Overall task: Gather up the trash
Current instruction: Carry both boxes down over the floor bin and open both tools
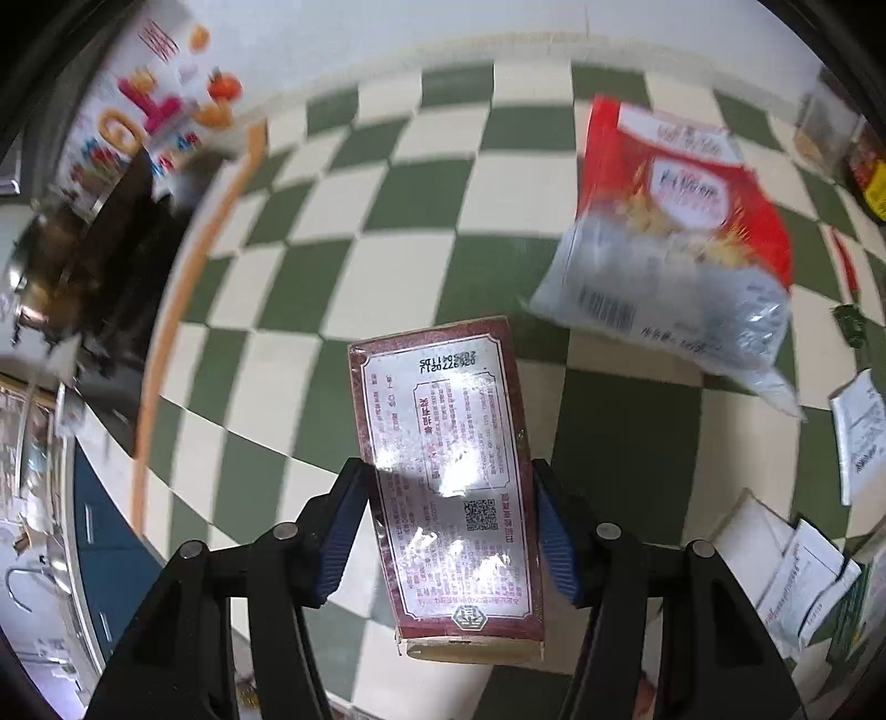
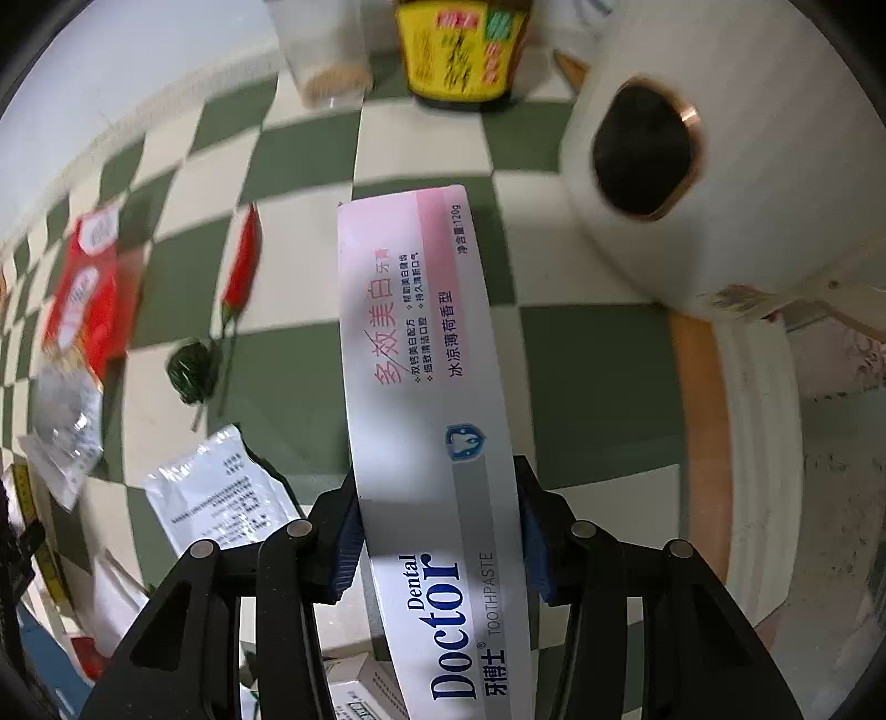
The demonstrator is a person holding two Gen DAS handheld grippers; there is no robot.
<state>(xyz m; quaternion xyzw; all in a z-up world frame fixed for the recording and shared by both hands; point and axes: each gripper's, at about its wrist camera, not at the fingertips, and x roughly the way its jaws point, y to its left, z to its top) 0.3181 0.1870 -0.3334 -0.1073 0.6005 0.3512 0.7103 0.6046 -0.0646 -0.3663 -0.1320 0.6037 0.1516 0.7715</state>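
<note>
The left gripper (image 1: 451, 531) has its jaws pinching one dark red carton (image 1: 448, 476) by its two long sides, both blue pads (image 1: 340, 540) flat against it; the carton's printed face with a QR code points up, and it is held above the checkered tabletop (image 1: 387, 277). The right gripper (image 2: 440, 531) likewise has its jaws clamped on one white-and-pink toothpaste box (image 2: 421, 399), gripped across its width near the "Doctor" lettering, the far end reaching out over the tabletop.

Beyond the left jaws lies one red-and-clear snack bag (image 1: 675, 232), blurred, with several white packets (image 1: 792, 576) at the right edge; their number is hard to tell. In the right view there are one red chili (image 2: 243, 266), one dark green crumpled wrapper (image 2: 194, 368) just below it, and one white sachet (image 2: 221, 493) near the left finger. Farther back stand one yellow-labelled bottle (image 2: 465, 50), one clear jar (image 2: 326, 55) and one white roll (image 2: 720, 155).
</note>
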